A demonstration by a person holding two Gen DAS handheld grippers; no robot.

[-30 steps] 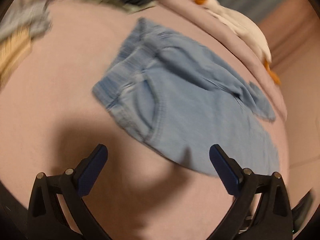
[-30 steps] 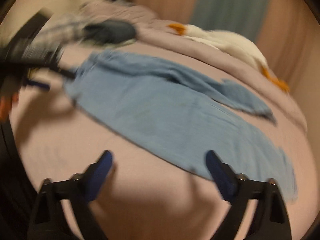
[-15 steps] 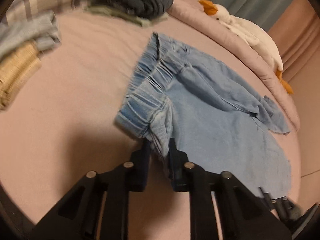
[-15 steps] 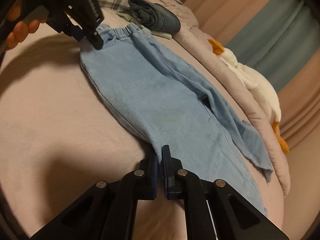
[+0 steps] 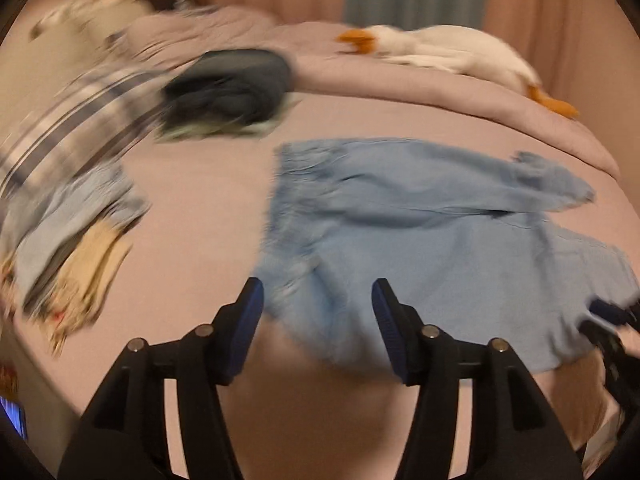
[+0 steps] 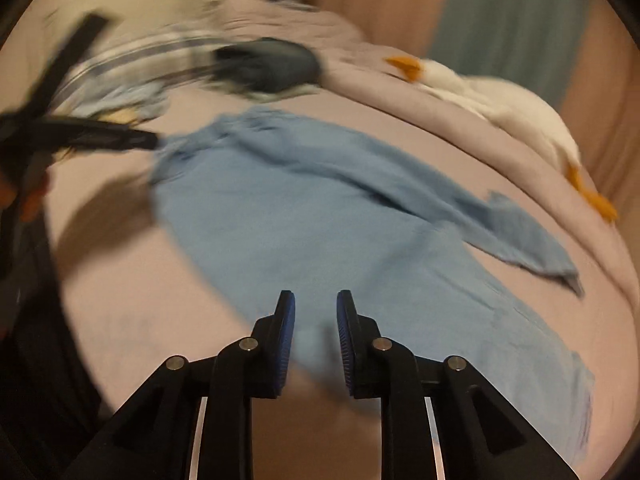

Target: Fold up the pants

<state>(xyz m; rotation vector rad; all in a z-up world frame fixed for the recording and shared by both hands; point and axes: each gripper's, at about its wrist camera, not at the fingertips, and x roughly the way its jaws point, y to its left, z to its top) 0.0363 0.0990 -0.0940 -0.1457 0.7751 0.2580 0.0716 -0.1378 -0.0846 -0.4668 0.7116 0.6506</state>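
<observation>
Light blue pants [image 5: 420, 240] lie spread on the pink bed, waistband to the left, legs to the right; they also show in the right wrist view [image 6: 320, 216]. My left gripper [image 5: 318, 316] is open just above the waistband corner, holding nothing. My right gripper [image 6: 316, 320] is open by a narrow gap over the near edge of the pants, with cloth seen between the jaws but not pinched. The left gripper also shows in the right wrist view [image 6: 132, 140] at the waistband. Both views are blurred by motion.
A dark folded garment [image 5: 232, 88] and a plaid item [image 5: 80, 120] lie at the back left. A pile of folded clothes [image 5: 68, 240] sits on the left. A white plush goose [image 5: 440, 52] lies on the rolled blanket [image 5: 480, 100] behind.
Half a second ago both grippers were shut on the pants' near edge. Both have now opened and let go, and the pants lie flatter on the bed.
</observation>
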